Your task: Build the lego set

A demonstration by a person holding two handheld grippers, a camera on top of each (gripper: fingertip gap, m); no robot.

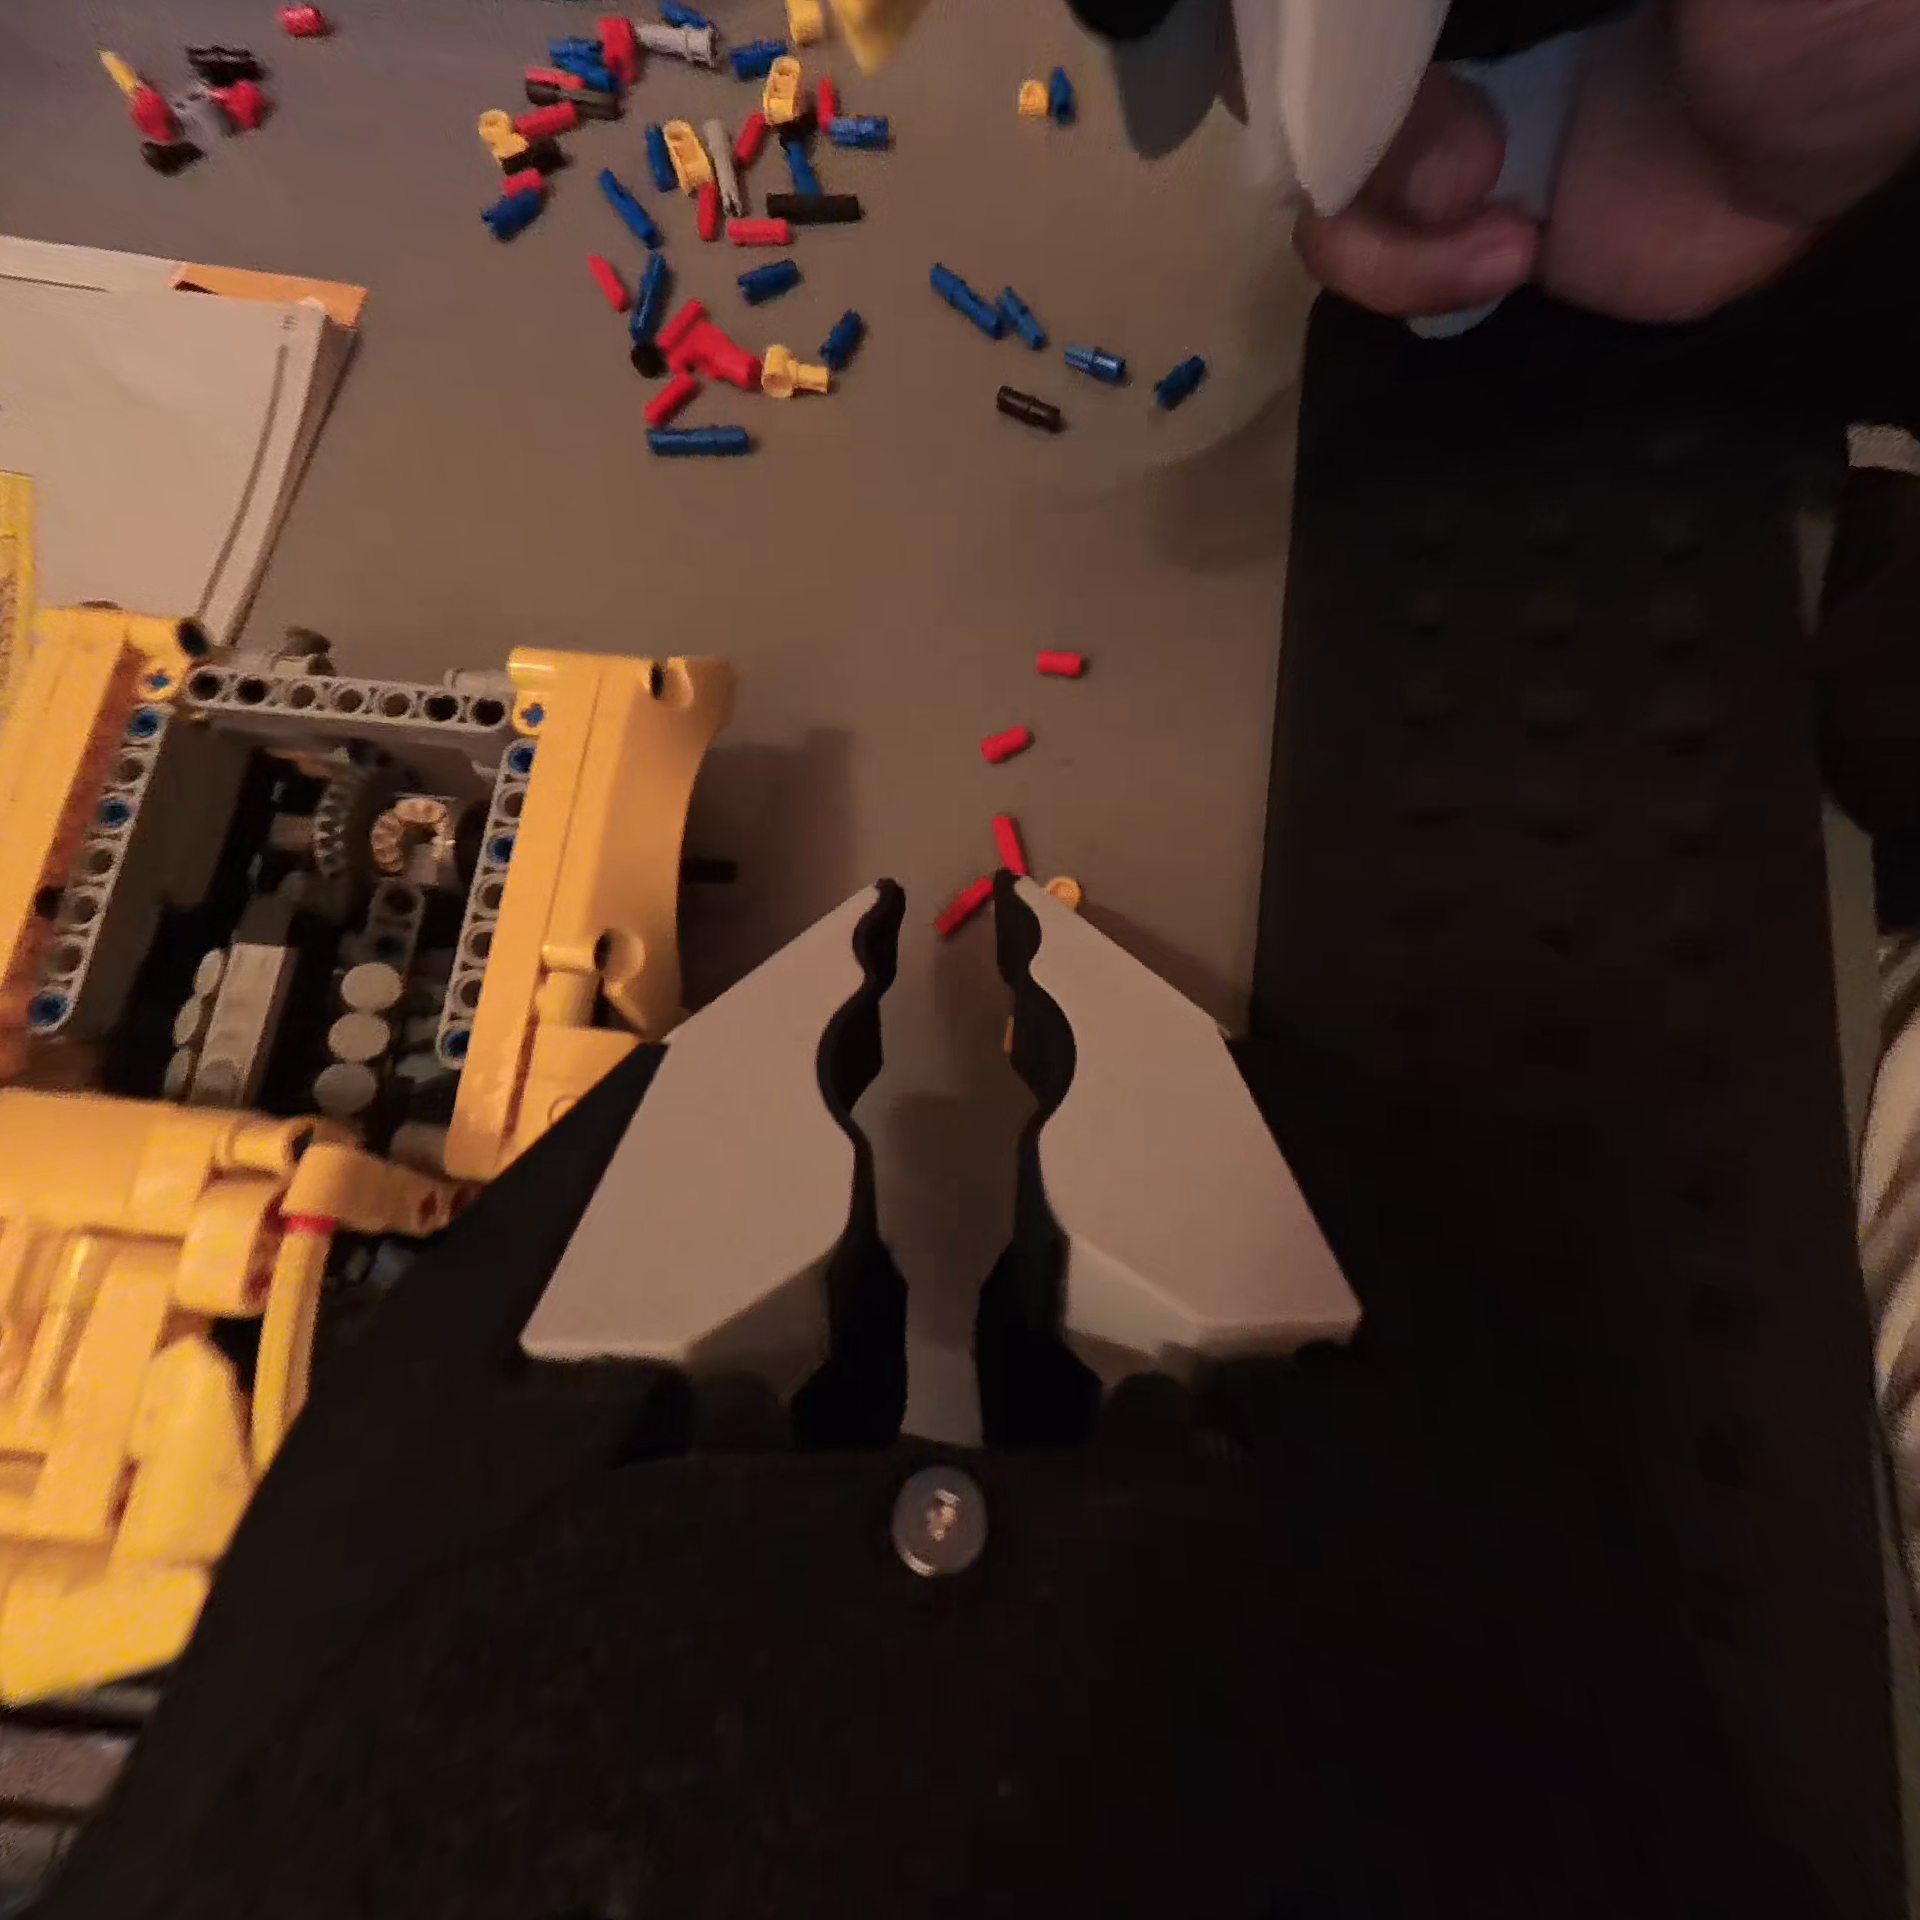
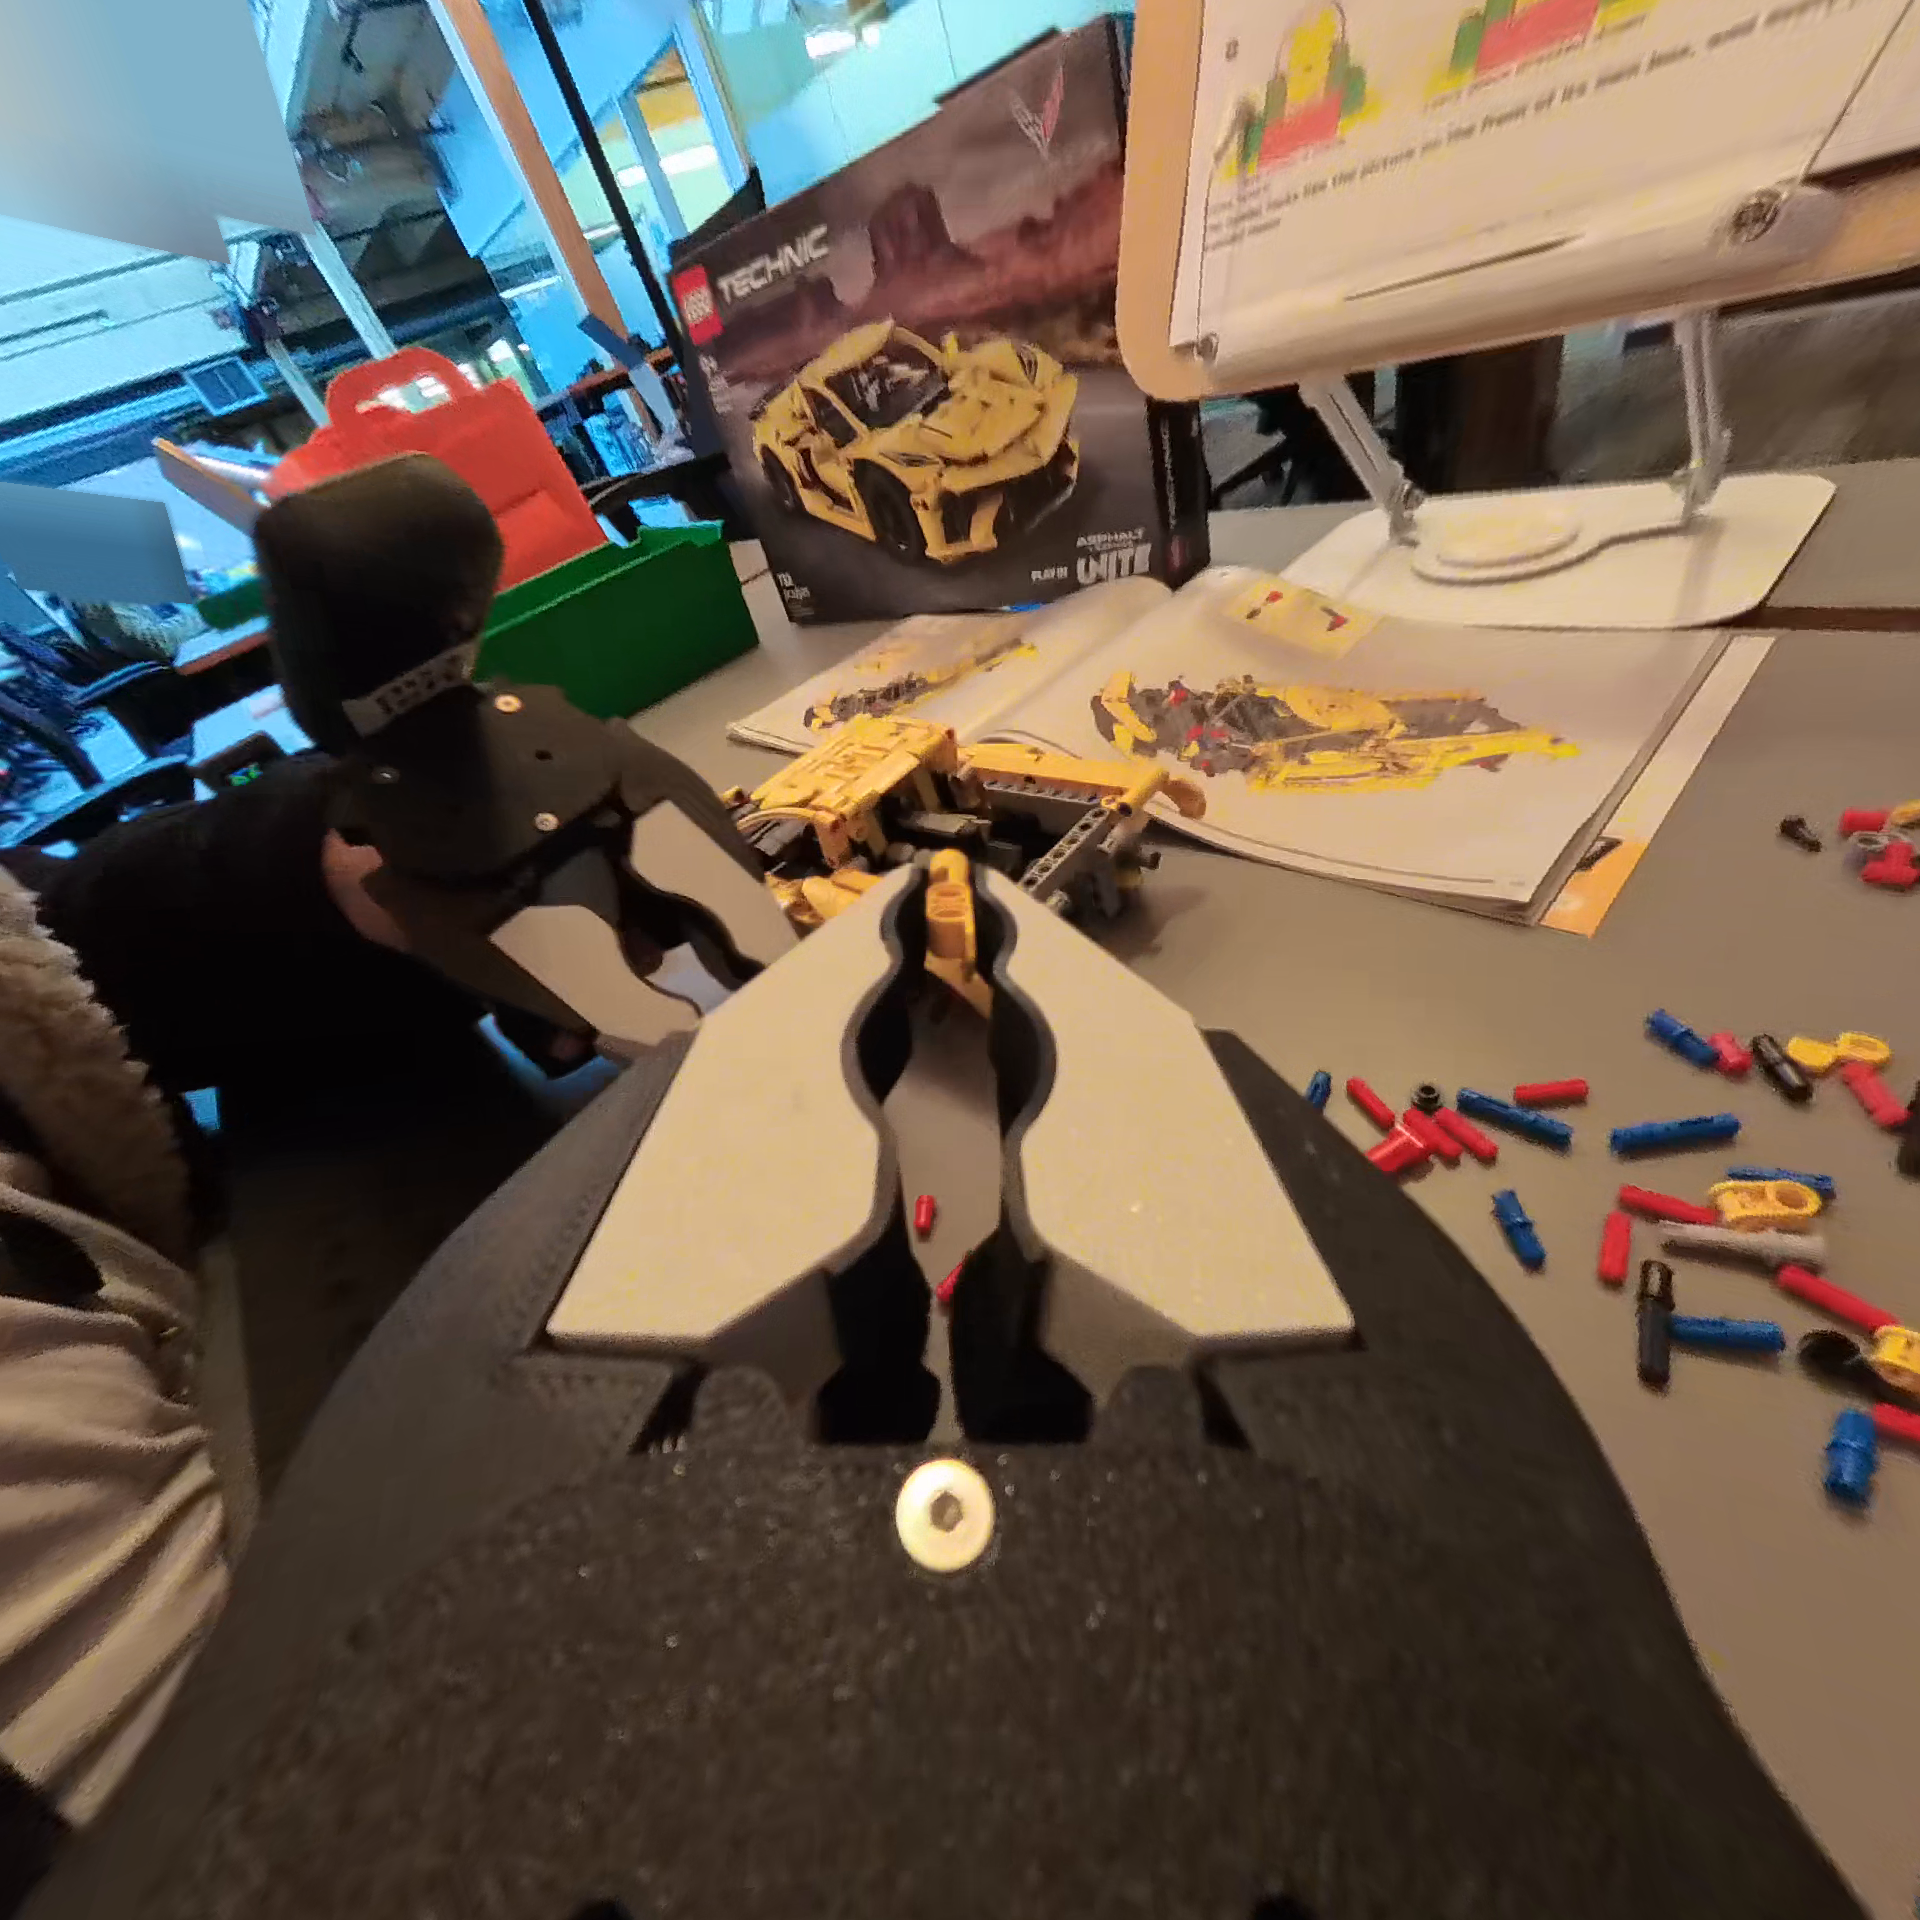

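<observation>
A half-built yellow lego car point(image 1: 582, 883) lies on the grey table point(image 1: 935, 540), left of my left gripper point(image 1: 945, 888). The left gripper is slightly open and empty, with its tips just above a few red pins point(image 1: 1003, 743). My right gripper point(image 2: 951, 878) is shut on a small yellow lego piece point(image 2: 951, 925) and holds it above the table, just in front of the car point(image 2: 883, 769). The left gripper also shows in the right wrist view point(image 2: 582, 935), to the left of the right one. The right gripper's black body point(image 1: 1538, 727) fills the right side of the left wrist view.
Many loose red, blue, yellow and black pins point(image 1: 707, 187) lie scattered on the table, also seen at the right of the right wrist view point(image 2: 1662, 1195). An open instruction booklet point(image 2: 1351, 748), the set's box point(image 2: 935, 416), a green bin point(image 2: 623, 623) and a white document stand point(image 2: 1558, 520) are behind the car. The left gripper's tips are roughly 11 cm from the right gripper's.
</observation>
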